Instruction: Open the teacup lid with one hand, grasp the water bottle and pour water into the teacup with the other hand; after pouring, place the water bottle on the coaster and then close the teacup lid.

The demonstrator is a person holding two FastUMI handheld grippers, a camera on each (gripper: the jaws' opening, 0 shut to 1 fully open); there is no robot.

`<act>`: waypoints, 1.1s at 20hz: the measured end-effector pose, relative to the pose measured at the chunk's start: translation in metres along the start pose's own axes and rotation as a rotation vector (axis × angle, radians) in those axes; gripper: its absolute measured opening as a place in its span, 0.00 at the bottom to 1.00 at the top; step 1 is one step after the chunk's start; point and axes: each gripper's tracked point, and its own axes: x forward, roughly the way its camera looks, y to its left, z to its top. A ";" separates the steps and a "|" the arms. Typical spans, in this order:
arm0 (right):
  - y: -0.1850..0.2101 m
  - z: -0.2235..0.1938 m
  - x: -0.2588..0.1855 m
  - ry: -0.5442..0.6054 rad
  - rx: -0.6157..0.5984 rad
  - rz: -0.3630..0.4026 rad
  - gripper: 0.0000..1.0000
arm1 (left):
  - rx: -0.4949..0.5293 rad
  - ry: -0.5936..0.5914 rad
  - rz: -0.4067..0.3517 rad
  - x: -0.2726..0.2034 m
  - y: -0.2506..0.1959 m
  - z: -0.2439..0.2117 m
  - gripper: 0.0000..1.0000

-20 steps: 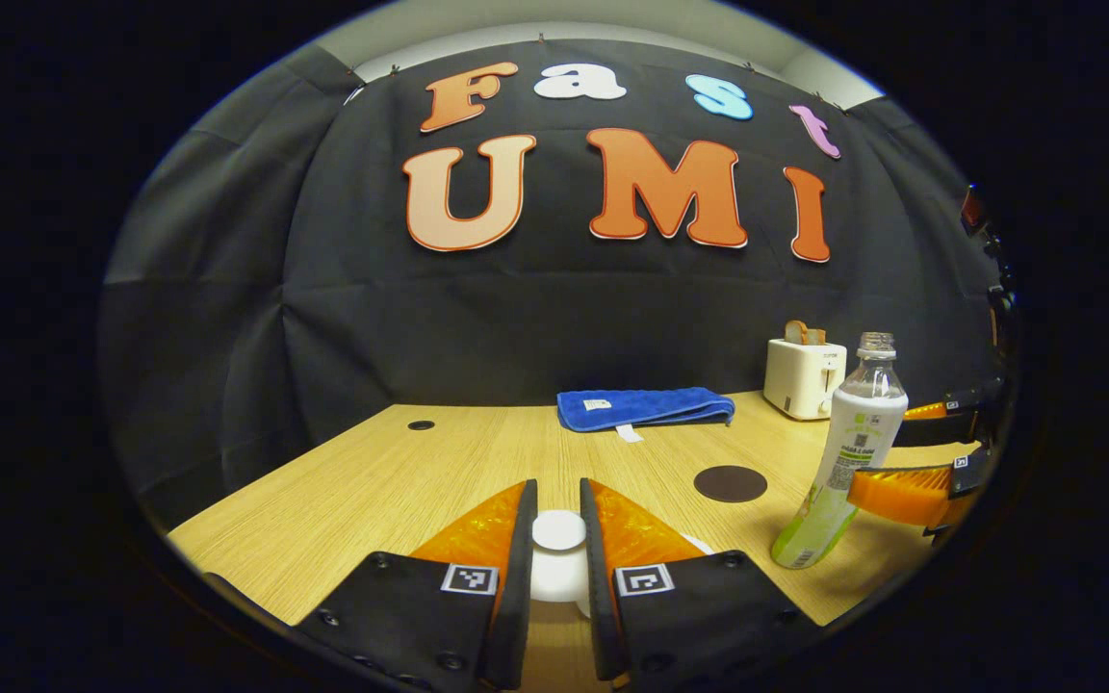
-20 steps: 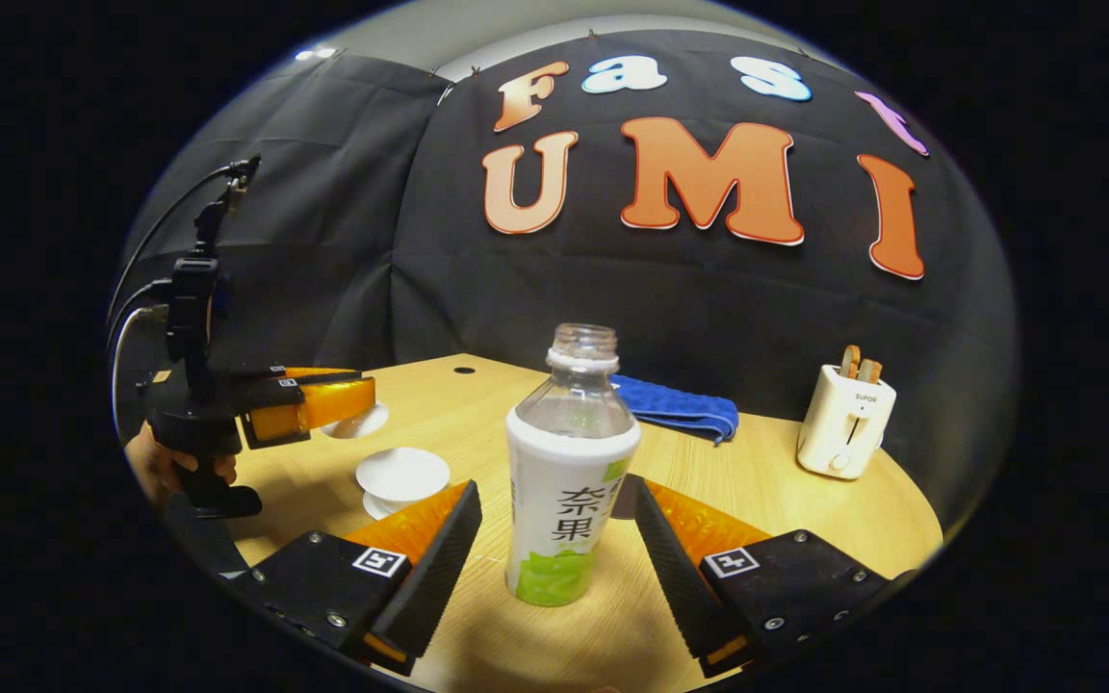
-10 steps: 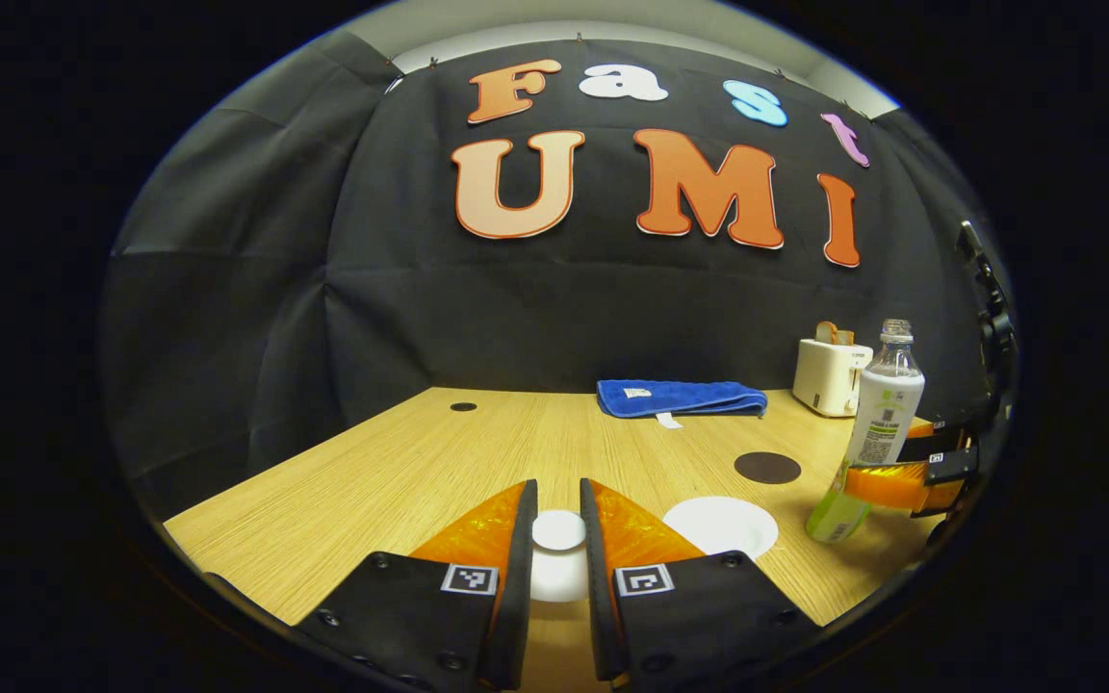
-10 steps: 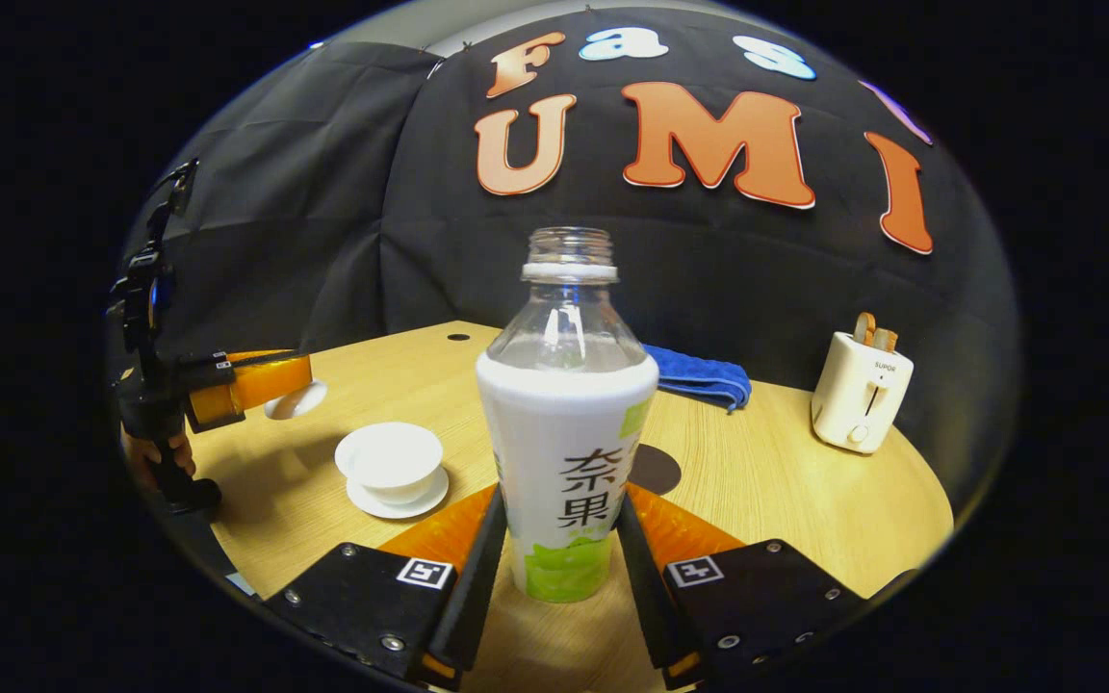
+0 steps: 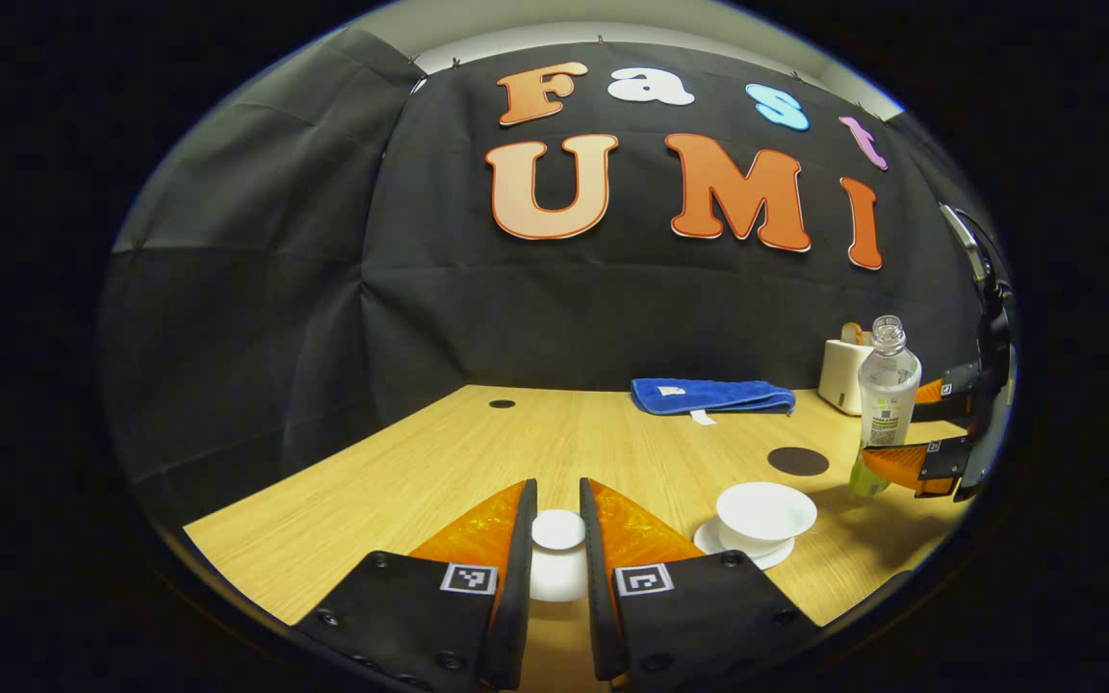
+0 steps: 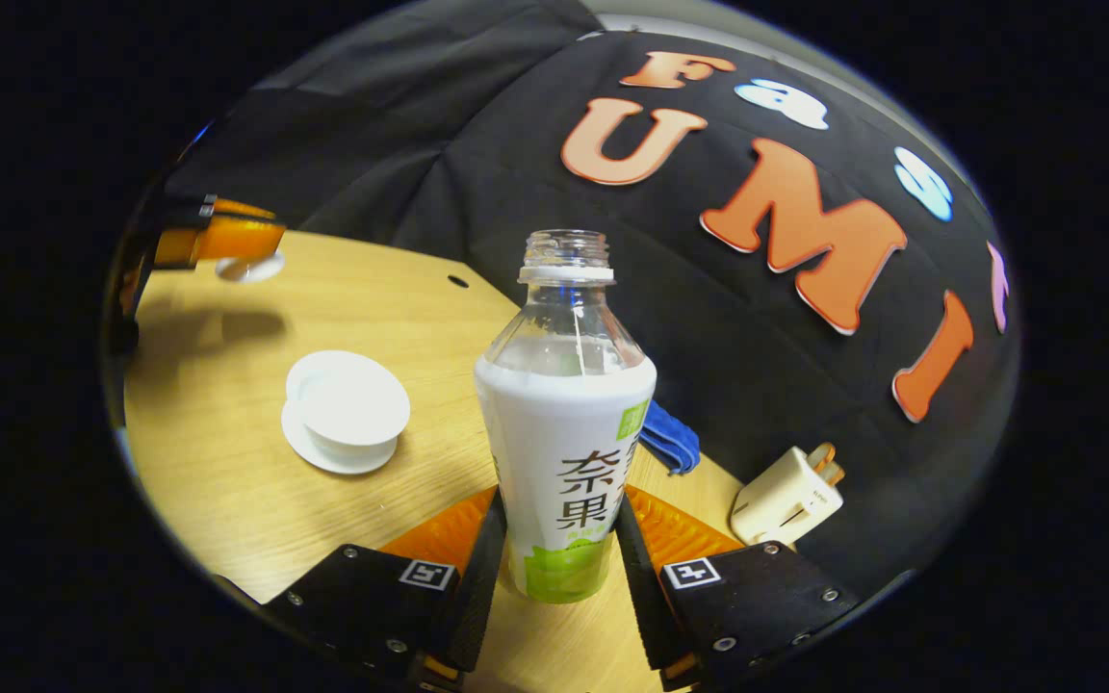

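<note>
While my left gripper [image 5: 557, 539] is pinching the fragile lid [image 5: 557, 530], my right gripper [image 6: 559, 539] is squeezing the slick, part-full bottle [image 6: 564, 423] low, above the cup [image 6: 349, 408].

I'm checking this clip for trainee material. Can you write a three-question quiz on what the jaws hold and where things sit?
1. True or false: the bottle has its cap on.
2. The left gripper holds: A) lid B) towel C) toaster
3. Fill in: the open teacup stands on a ____.

Key: 1 false; 2 A; 3 saucer. The right gripper grips the bottle; the coaster is bare.
</note>
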 end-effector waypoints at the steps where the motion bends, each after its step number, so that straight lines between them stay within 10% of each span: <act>1: 0.000 0.003 0.001 0.005 -0.059 -0.007 0.64 | 0.002 -0.002 0.003 -0.001 0.001 0.001 0.29; 22: -0.042 0.035 0.015 -0.069 -0.700 -0.174 0.64 | -0.005 0.021 0.033 -0.014 0.027 -0.007 0.30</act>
